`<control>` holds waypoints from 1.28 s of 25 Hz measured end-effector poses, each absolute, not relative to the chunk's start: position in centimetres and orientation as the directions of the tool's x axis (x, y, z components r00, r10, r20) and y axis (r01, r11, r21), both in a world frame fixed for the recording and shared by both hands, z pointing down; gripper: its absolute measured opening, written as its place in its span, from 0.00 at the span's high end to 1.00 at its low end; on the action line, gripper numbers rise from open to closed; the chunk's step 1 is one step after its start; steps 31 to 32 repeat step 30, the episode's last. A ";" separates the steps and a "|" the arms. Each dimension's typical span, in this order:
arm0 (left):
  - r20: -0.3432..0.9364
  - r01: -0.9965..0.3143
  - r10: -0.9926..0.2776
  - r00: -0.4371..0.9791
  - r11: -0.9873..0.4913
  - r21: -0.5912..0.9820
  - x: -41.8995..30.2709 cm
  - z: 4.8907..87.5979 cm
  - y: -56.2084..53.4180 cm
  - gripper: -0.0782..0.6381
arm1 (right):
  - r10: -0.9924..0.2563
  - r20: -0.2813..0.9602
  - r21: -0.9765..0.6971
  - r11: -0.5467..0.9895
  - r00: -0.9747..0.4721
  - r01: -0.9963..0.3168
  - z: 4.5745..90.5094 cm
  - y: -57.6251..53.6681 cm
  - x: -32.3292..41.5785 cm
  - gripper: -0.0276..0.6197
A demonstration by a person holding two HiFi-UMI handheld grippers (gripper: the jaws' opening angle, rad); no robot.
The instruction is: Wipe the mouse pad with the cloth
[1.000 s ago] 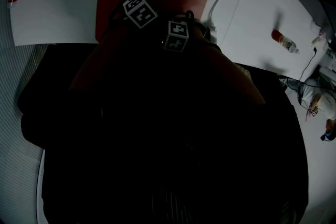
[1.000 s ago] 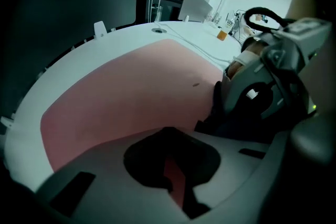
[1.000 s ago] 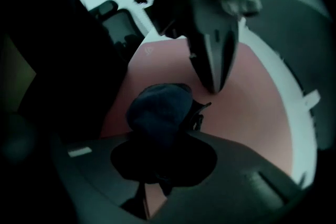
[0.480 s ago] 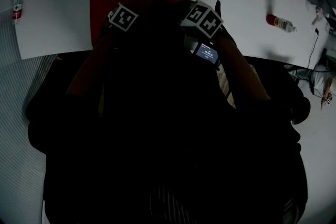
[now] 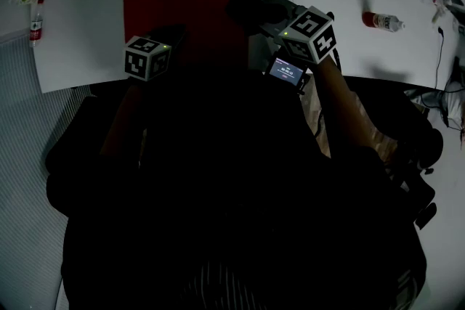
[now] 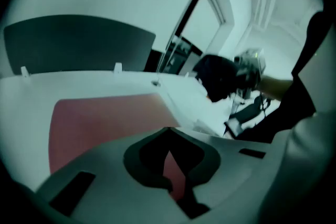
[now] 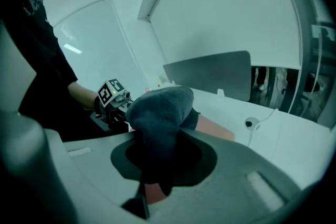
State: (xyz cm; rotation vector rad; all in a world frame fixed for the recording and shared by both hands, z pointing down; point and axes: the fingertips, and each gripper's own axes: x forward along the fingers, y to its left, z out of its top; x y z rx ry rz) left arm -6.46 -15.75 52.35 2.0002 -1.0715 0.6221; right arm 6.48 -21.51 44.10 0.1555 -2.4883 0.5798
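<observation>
Both grippers have drawn apart since a second ago, when their cubes sat side by side at the near edge of the pad (image 5: 187,5).

At far left a bottle (image 5: 34,13) lies on the table (image 5: 83,40), away from the work. The left gripper (image 5: 174,31) has pulled back to the pad's near left corner. Its jaws look closed to the tips, though its own view is dim, and nothing is between them. It is not pressing the pad, so nothing pins the pad for a stroke.

The pad lies flat and bare, its far and left parts in plain sight.

The cloth (image 5: 248,2) has swung out to the right and now hangs over the pad's right edge, bunched into a dark lump. The right gripper (image 5: 276,14) has its jaws clamped on the cloth's lower part, and the bulk stands up beyond the tips. From the left gripper's view the lump sits in the air above the table, clear of the pad.

So no wiping contact is being made now. I judge this a lift between strokes or an approach. The cloth must come down onto the pad and be drawn across it.

Far right, a second bottle (image 5: 381,20) lies clear.
</observation>
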 end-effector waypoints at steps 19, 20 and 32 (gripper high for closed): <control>0.125 -0.701 -0.713 0.690 -0.616 0.359 4.0 22.9 -19.9 0.88 | -0.076 0.148 -0.422 0.897 -0.986 -0.132 26.7 -20.6 8.1 0.86; 0.132 -0.705 -0.711 0.691 -0.621 0.342 4.4 22.8 -19.8 0.88 | -0.083 0.143 -0.424 0.895 -0.986 -0.137 26.5 -20.5 8.4 0.86; 0.130 -0.703 -0.710 0.692 -0.622 0.345 5.7 22.1 -18.8 0.88 | -0.112 0.135 -0.405 0.900 -0.985 -0.158 25.4 -18.8 9.5 0.86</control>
